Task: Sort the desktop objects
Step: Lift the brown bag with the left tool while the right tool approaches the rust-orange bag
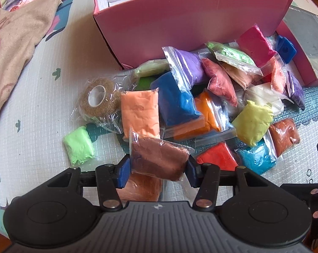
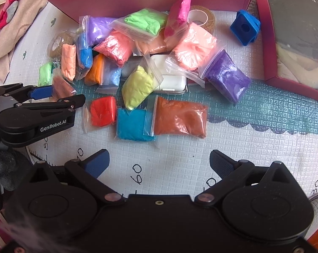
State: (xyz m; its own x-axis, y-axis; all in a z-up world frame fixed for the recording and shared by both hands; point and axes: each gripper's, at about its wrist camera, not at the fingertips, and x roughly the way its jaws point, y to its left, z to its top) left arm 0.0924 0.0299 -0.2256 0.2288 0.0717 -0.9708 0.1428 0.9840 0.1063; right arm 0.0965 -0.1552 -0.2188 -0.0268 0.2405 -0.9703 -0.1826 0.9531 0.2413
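Note:
A pile of clay bags in many colours lies on the play mat before an open pink box (image 1: 180,16). My left gripper (image 1: 157,168) is shut on a brown clay bag (image 1: 159,158), at the pile's near left edge; it also shows in the right wrist view (image 2: 61,87). A peach bag (image 1: 140,113), a blue bag (image 1: 175,99) and a light green lump (image 1: 78,145) lie close by. My right gripper (image 2: 159,164) is open and empty, above bare mat, short of the red bag (image 2: 102,110), cyan bag (image 2: 132,124) and rust-brown bag (image 2: 180,117).
A wrapped bandage roll (image 1: 97,98) lies left of the pile. A blue square block (image 2: 245,27) and a white charger (image 2: 171,80) sit near the box. The pink box lid (image 2: 296,42) lies at right. A beige cloth (image 1: 15,48) covers the far left.

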